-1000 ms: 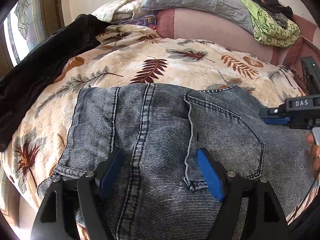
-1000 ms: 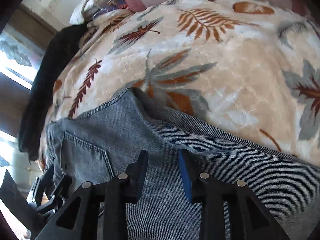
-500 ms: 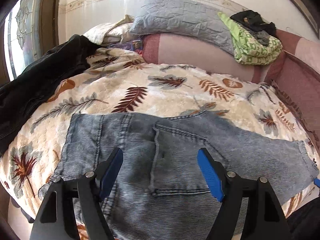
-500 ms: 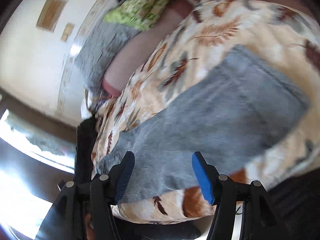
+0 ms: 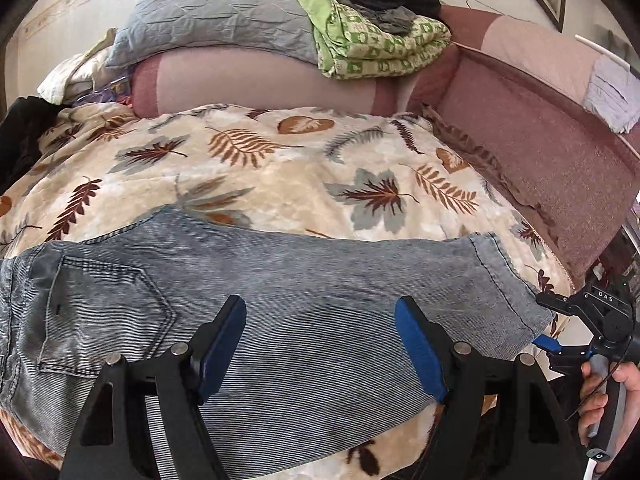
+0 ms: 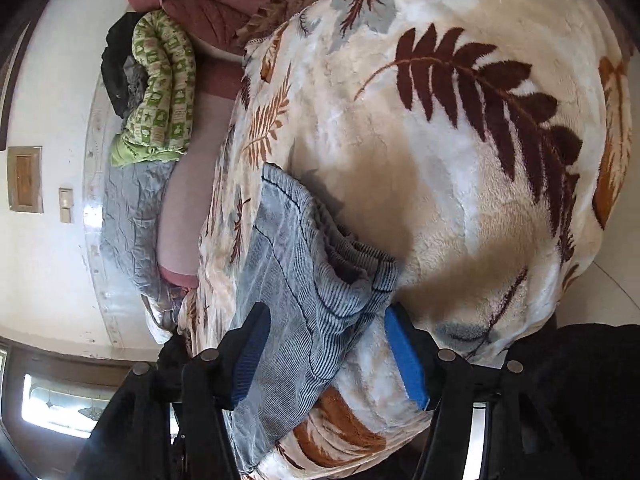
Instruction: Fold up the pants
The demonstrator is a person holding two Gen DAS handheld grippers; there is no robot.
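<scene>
Grey-blue jeans (image 5: 304, 296) lie flat across the leaf-print blanket (image 5: 280, 176), back pocket at the left and leg hem (image 5: 500, 276) at the right. My left gripper (image 5: 320, 320) hovers open above the middle of the leg, with nothing between its blue pads. My right gripper (image 5: 542, 322), held by a hand (image 5: 600, 396), sits at the hem end. In the right wrist view the right gripper (image 6: 324, 352) is open and rolled sideways. The layered hem (image 6: 320, 264) lies between its wide jaws, and the pads do not press on it.
A grey pillow (image 5: 216, 16) and a folded green blanket (image 5: 376, 40) with dark clothes on top rest on a pink bolster (image 5: 256, 76) at the back. A maroon cover (image 5: 540, 160) runs along the right. A dark garment (image 5: 20, 136) lies at the far left.
My left gripper swung right along the jeans, from the waist and pocket to the leg. My right gripper travelled to the hem end, rolled sideways, and its jaws widened.
</scene>
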